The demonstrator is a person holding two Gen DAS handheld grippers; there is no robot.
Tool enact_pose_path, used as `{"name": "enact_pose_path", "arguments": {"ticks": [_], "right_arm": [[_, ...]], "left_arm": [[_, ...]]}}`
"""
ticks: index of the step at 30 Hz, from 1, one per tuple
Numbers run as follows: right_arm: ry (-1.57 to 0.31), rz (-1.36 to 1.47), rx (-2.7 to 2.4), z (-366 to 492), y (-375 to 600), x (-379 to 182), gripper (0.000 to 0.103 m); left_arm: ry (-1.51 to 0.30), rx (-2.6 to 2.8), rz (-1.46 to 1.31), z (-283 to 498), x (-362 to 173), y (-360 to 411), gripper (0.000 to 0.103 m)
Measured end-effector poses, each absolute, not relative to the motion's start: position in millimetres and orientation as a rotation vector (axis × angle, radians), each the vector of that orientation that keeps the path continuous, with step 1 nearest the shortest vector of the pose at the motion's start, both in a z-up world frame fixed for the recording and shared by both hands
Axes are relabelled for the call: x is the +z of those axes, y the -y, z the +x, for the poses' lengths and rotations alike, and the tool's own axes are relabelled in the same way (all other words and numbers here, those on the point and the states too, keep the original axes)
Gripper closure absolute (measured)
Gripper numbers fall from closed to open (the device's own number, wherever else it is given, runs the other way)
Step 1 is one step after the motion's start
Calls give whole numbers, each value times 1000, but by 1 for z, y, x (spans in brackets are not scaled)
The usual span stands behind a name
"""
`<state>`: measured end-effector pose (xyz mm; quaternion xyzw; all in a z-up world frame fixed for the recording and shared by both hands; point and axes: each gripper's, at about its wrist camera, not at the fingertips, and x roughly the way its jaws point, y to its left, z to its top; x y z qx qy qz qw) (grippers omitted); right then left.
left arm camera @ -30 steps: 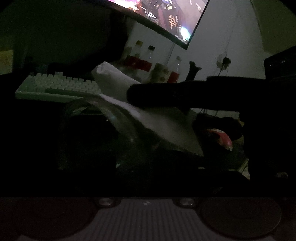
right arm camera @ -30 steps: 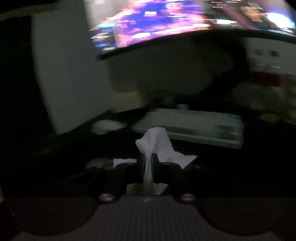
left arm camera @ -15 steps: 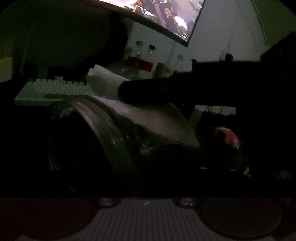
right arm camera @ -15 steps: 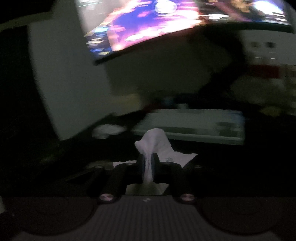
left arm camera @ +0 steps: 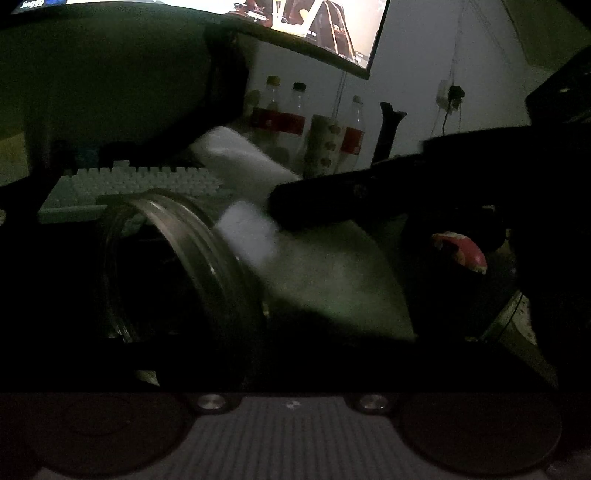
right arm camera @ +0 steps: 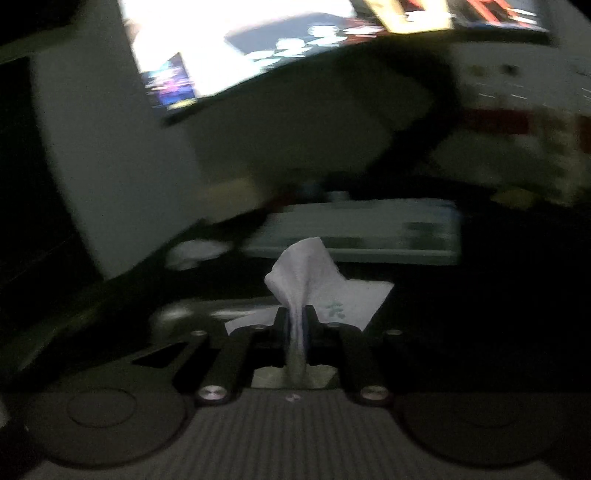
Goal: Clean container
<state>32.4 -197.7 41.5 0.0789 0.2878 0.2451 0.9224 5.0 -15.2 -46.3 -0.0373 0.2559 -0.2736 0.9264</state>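
The scene is very dark. In the left wrist view a clear round container (left arm camera: 177, 266) lies on its side close in front, its threaded rim facing up and right; my left gripper's fingers are lost in the dark around it. My right gripper (left arm camera: 280, 210) reaches in from the right as a dark bar, holding a white tissue (left arm camera: 255, 206) at the container's rim. In the right wrist view my right gripper (right arm camera: 295, 321) is shut on the white tissue (right arm camera: 306, 273), which sticks up between the jaws.
A white keyboard (left arm camera: 129, 188) lies behind the container and also shows in the right wrist view (right arm camera: 362, 232). A lit monitor (left arm camera: 314, 26) hangs above. Several bottles (left arm camera: 280, 118) stand at the back wall. A red-and-white object (left arm camera: 461, 251) lies at the right.
The container has tilted so its rim shows more. My right gripper with the tissue has shifted right and lower, toward the rim. The right wrist view has swung, with motion blur.
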Motion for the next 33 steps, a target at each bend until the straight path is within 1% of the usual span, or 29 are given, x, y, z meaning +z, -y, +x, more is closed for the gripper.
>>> {"name": "enact_pose_path", "arguments": {"ticks": [2, 5, 8, 16, 30, 33], "right_arm": [[-588, 164, 499, 31, 198, 41, 93], [-573, 138, 626, 18, 181, 42, 93], [-567, 118, 720, 9, 167, 42, 94], [-582, 175, 566, 18, 198, 40, 94], [-580, 161, 570, 27, 186, 39, 94], [-577, 154, 641, 22, 177, 41, 94]], "left_arm": [[-526, -558, -81, 5, -46, 15, 22], [-524, -560, -79, 5, -46, 17, 18], [-522, -548, -55, 4, -46, 21, 18], [-513, -553, -106, 4, -47, 12, 19], [-513, -551, -94, 5, -47, 15, 19], [-512, -551, -96, 5, -47, 14, 19]]}}
